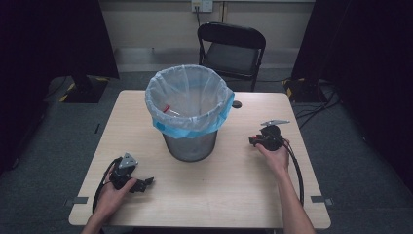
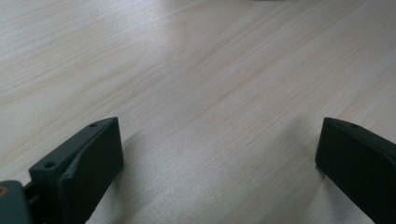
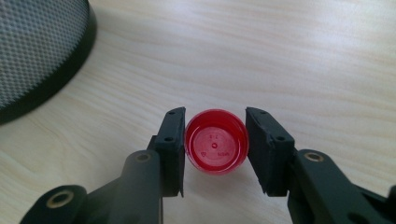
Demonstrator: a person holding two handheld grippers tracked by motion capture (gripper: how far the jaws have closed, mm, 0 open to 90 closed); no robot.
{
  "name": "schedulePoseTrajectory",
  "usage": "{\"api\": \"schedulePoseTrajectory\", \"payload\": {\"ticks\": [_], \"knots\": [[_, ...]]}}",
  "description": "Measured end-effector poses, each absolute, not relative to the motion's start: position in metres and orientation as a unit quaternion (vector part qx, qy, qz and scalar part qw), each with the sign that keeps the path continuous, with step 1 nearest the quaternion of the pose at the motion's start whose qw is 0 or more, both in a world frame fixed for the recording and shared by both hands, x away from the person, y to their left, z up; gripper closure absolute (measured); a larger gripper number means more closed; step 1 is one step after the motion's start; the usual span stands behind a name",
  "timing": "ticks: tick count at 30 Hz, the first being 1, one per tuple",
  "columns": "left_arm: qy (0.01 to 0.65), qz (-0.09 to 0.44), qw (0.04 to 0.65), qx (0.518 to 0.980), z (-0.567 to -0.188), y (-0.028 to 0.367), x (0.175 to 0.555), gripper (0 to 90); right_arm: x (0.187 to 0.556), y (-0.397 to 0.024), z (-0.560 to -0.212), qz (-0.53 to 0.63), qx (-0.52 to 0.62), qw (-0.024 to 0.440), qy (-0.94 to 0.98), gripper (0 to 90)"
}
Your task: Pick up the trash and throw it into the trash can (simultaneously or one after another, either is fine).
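We see the right tongs [image 3: 215, 149] clenched on a red bottle cap [image 3: 215, 146]: both flat black pads press its round sides, and its open, hollow face points back at the gripper camera. The cap is glossy moulded plastic, circular, with small raised marks inside its base. In the high view the right tongs [image 1: 254, 141] lie level just above the worktop [image 1: 234, 185], right of the bin, with the cap a red speck at their tips.

The left tongs [image 2: 219, 158] stand released, the two matte black jaws wide apart with bare wood grain between them. In the high view the left tongs [image 1: 146, 184] rest low near the front left of the worktop, held in the left hand [image 1: 114, 192].

The worktop is pale laminate with a fine, streaked wood pattern and rounded corners. At its middle stands a cylindrical waste bin [image 1: 191, 146] of dark wire mesh, lined with a thin translucent bag [image 1: 187, 97] whose blue hem folds over the rim. Its curved mesh wall [image 3: 37, 51] sits at the upper left of the right gripper view, well apart from the cap. A small red-marked item lies inside the bag; we cannot tell what it is. Beyond the worktop stands a black folding chair [image 1: 233, 51].
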State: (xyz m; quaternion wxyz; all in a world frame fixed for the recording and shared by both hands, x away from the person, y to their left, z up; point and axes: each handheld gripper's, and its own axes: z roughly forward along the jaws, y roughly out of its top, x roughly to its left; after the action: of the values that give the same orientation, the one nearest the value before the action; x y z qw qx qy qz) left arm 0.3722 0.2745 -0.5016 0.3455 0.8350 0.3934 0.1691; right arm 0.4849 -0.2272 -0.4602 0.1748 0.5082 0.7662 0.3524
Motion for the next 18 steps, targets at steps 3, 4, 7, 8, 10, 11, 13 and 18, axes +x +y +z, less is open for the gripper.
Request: {"api": "schedulePoseTrajectory", "payload": {"ticks": [3,4,7,8,10,11,13,18], "knots": [[0.393,0.169,0.345,0.835,-0.502,0.274,0.372,0.3,0.483,-0.226,-0.454,0.361,0.503,0.175,0.765,59.8],[0.393,0.169,0.345,0.835,-0.502,0.274,0.372,0.3,0.482,-0.225,-0.452,0.365,0.504,0.172,0.764,59.9],[0.393,0.169,0.346,0.835,-0.502,0.274,0.372,0.3,0.480,-0.224,-0.450,0.367,0.501,0.174,0.764,59.9],[0.395,0.169,0.347,0.834,-0.502,0.274,0.372,0.3,0.478,-0.224,-0.448,0.369,0.501,0.173,0.763,59.9],[0.394,0.169,0.346,0.834,-0.502,0.274,0.372,0.3,0.475,-0.223,-0.442,0.380,0.497,0.173,0.761,59.9],[0.394,0.169,0.346,0.834,-0.502,0.274,0.372,0.3,0.474,-0.222,-0.440,0.384,0.496,0.172,0.760,59.9],[0.395,0.169,0.346,0.834,-0.502,0.274,0.372,0.3,0.473,-0.222,-0.438,0.388,0.491,0.173,0.761,59.9],[0.394,0.169,0.346,0.834,-0.502,0.274,0.372,0.3,0.469,-0.219,-0.424,0.400,0.477,0.181,0.762,59.9]]}}
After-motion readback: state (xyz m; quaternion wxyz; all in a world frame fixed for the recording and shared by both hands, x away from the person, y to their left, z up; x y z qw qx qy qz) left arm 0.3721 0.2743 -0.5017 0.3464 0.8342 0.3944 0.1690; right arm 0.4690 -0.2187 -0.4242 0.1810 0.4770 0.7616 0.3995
